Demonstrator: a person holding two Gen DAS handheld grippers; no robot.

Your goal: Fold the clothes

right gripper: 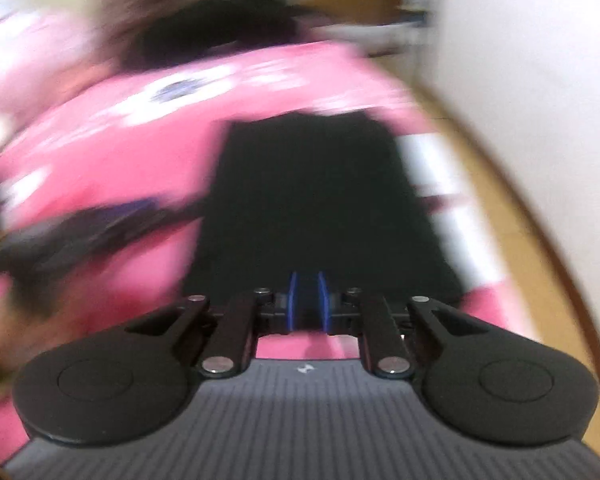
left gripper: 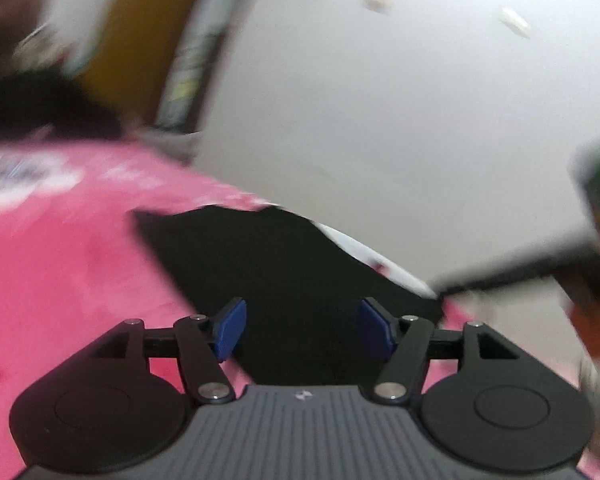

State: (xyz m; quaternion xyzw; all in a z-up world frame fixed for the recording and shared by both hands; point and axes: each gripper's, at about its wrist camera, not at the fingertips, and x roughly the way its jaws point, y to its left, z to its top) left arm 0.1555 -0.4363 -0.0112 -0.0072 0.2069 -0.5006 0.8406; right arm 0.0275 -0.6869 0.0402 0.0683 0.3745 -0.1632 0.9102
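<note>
The pink bedspread (right gripper: pixel 112 168), printed with white motifs, covers the surface on which the work lies; whether that surface is a bed cannot be confirmed, since both views are heavily blurred. On it rests the black garment (right gripper: pixel 320 204), lying flat as a roughly rectangular panel that fills the centre of the right wrist view from 12 o'clock down to the fingertips, with a white striped item (right gripper: pixel 440 184) touching its edge at 3 o'clock. In the left wrist view the same black garment (left gripper: pixel 284 276) appears as an angular dark patch directly ahead, bordered at 2 o'clock by a white edge. Judged from its flat drape and matte surface, the fabric is light, soft and limp, not slippery or fragile; it will sag wherever it is unsupported, so take hold at a corner or along a hem, one gripper at each end of the same edge. The left gripper (left gripper: pixel 302 332) has its blue pads well apart with nothing between them, hovering above the near edge. The right gripper (right gripper: pixel 309 300) has its pads nearly together, apparently clamped on a dark fold of the garment's near edge at 6 o'clock.
</note>
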